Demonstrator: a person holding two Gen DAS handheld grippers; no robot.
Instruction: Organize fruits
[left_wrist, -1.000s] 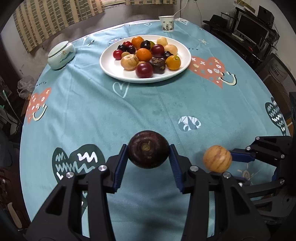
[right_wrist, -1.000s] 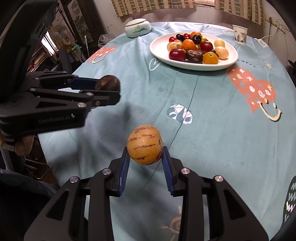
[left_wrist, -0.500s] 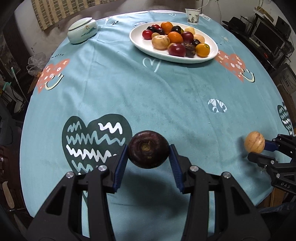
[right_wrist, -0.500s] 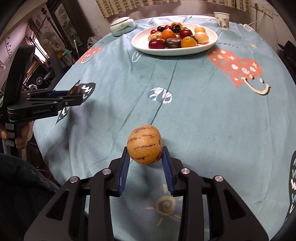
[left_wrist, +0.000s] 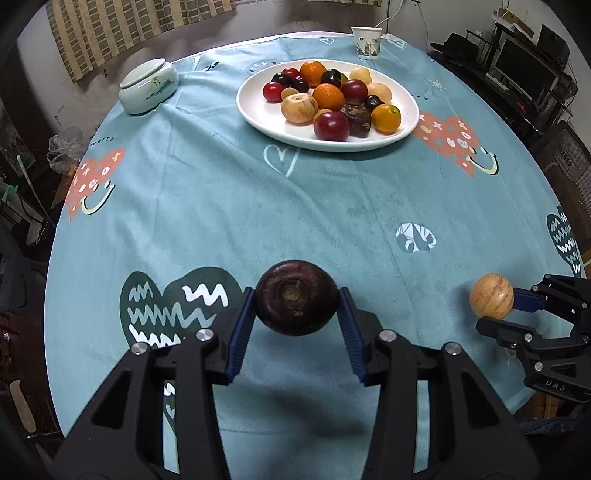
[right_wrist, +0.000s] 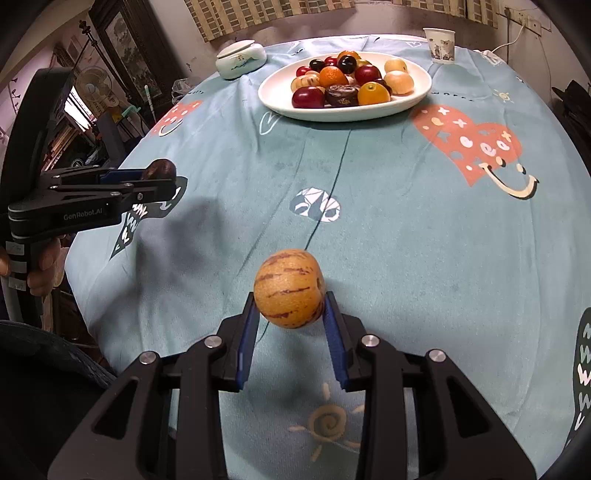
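Left wrist view: left gripper (left_wrist: 297, 308) fingers pinch a dark fruit (left_wrist: 296, 302); the plate (left_wrist: 258, 110) lies straight ahead, seemingly well apart. Right gripper (right_wrist: 289, 301) pinches a striped fruit (right_wrist: 289, 292).

A dark purple-brown round fruit (left_wrist: 296, 297) hangs above the worktop (left_wrist: 332, 206), pinched between blue pads, its stem scar facing the camera. A second fruit (right_wrist: 289, 293) — yellow-orange with brownish-purple streaks — is pinched the same way, also clear of the cloth. At the far side a white oval plate (left_wrist: 258, 110) holds the remaining fruit in a heap — red, near-black, orange and pale tan ones touching.
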